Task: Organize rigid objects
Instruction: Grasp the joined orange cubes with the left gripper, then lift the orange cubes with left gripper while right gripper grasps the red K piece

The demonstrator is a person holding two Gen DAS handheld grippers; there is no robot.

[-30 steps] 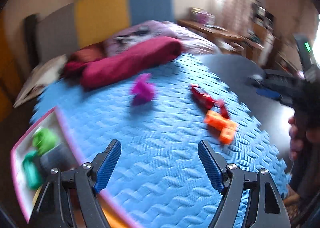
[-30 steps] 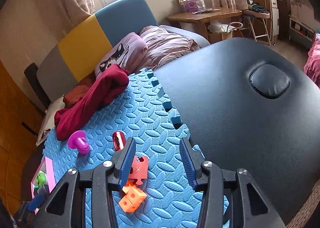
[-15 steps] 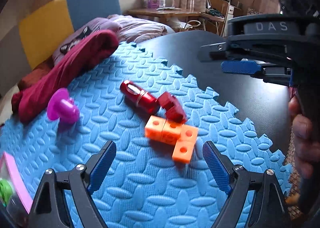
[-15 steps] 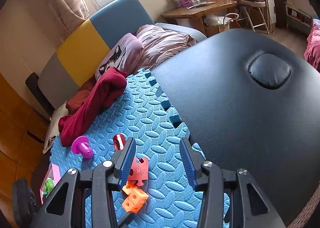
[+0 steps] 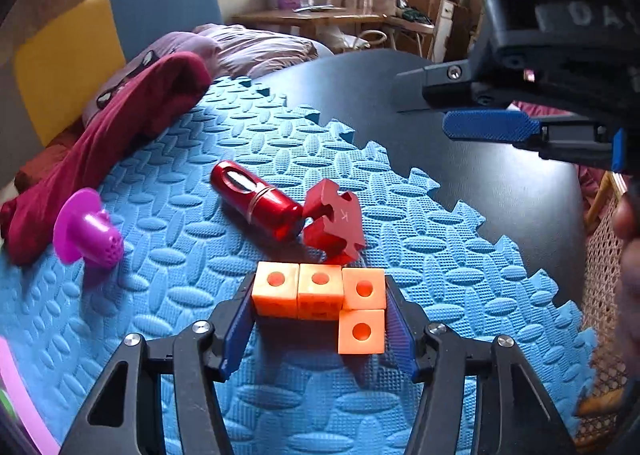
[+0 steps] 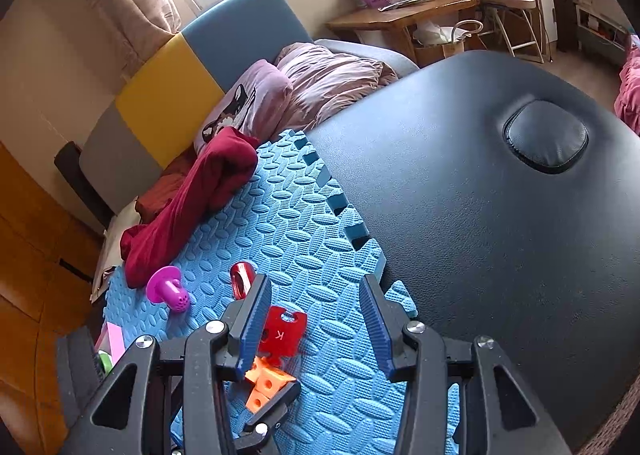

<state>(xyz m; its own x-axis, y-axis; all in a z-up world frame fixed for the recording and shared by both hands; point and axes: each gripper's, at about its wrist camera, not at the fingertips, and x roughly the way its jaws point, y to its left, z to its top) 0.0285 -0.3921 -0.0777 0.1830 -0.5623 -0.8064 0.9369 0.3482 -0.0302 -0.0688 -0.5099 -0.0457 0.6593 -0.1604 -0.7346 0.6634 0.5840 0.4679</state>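
I am closing my left fingers (image 5: 320, 311) around the orange block cluster (image 5: 326, 301) on the blue foam mat (image 5: 168, 295); both pads are touching its sides. Far left a purple plug (image 5: 86, 233) is lying; just beyond the blocks are resting a red cylinder (image 5: 256, 199) and red puzzle piece (image 5: 334, 217). My right fingers (image 6: 314, 325) are hovering apart, empty.
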